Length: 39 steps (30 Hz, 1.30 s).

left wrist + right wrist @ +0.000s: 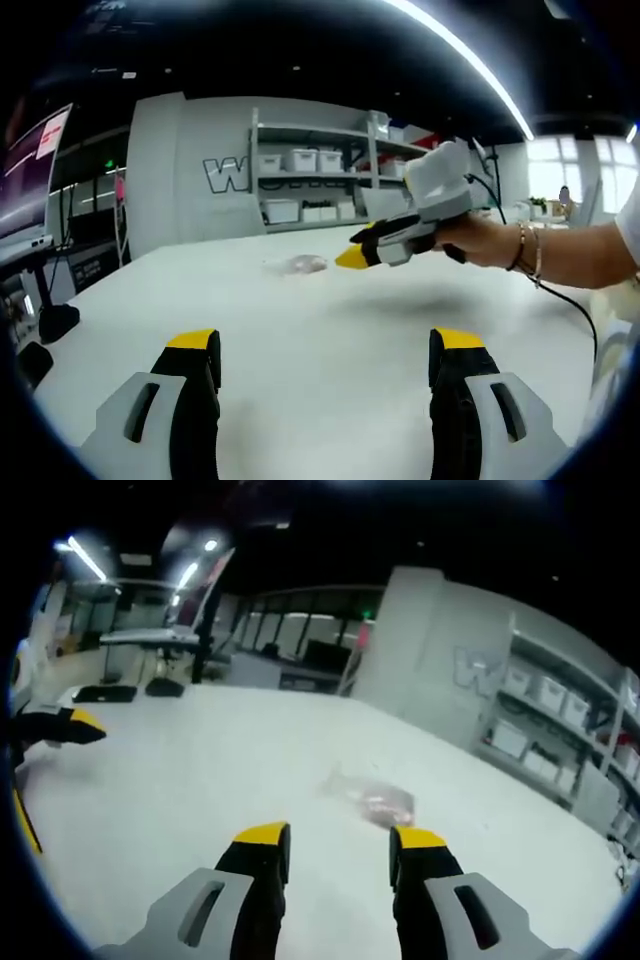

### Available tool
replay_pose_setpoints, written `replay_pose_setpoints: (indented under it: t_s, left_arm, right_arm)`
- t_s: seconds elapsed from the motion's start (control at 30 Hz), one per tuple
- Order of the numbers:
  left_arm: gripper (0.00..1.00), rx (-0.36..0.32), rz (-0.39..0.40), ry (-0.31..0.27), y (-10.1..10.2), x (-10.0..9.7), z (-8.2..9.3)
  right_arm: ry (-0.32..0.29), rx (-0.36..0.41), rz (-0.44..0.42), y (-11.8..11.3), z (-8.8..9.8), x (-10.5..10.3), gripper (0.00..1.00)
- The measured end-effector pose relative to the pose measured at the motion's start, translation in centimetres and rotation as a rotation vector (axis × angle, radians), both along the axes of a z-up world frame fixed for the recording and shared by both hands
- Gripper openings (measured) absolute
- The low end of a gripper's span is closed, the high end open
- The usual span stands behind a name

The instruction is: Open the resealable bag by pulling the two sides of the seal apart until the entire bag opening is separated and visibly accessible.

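Left gripper view: my left gripper (326, 350) sits low over the white table (330, 400), jaws spread wide with bare tabletop showing between the yellow tips, nothing held. The resealable bag (300, 264) lies flat on the table well ahead of the jaws, toward the far side, a small clear pouch with something pale pinkish inside. I cannot make out whether its seal is joined or parted at this size. From the right of this view comes my right gripper (352, 258), held in a hand (478, 240) with bracelets at the wrist. Its yellow tips look drawn together to a point, and they hover above the table just beside the bag, not touching it as far as I can see. A black cable (578, 308) trails from that gripper down past the forearm.

Right gripper view: the right gripper's (338, 842) own jaws show a modest gap between the yellow tips, empty. The bag (372, 796) lies just beyond them, slightly right of the gap, flat on the table. At the left edge, a yellow-tipped jaw of the left gripper (62, 725) pokes in above the tabletop.

Background: grey shelving (320, 170) with white bins against the far wall
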<state>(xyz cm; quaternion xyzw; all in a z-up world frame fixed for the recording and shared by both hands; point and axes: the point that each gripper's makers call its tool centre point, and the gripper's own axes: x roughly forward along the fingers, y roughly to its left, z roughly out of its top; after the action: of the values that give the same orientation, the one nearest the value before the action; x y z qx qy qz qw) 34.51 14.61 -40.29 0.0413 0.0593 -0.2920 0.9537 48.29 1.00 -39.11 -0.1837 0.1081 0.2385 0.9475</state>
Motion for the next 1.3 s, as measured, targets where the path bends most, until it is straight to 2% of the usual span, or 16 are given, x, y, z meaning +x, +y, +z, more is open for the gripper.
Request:
replay_pose_setpoints:
  t_s: [0.5,1.3]
  left_arm:
    - [0.84,0.003,0.002,0.003,-0.1,0.3,0.0]
    - [0.84,0.010,0.007,0.005,0.3,0.6,0.0]
  right_arm:
    - [-0.019,-0.068,0.022,0.4,-0.1,1.4,0.36]
    - [-0.082,-0.257,0.078,1.5,-0.8,3.7,0.32]
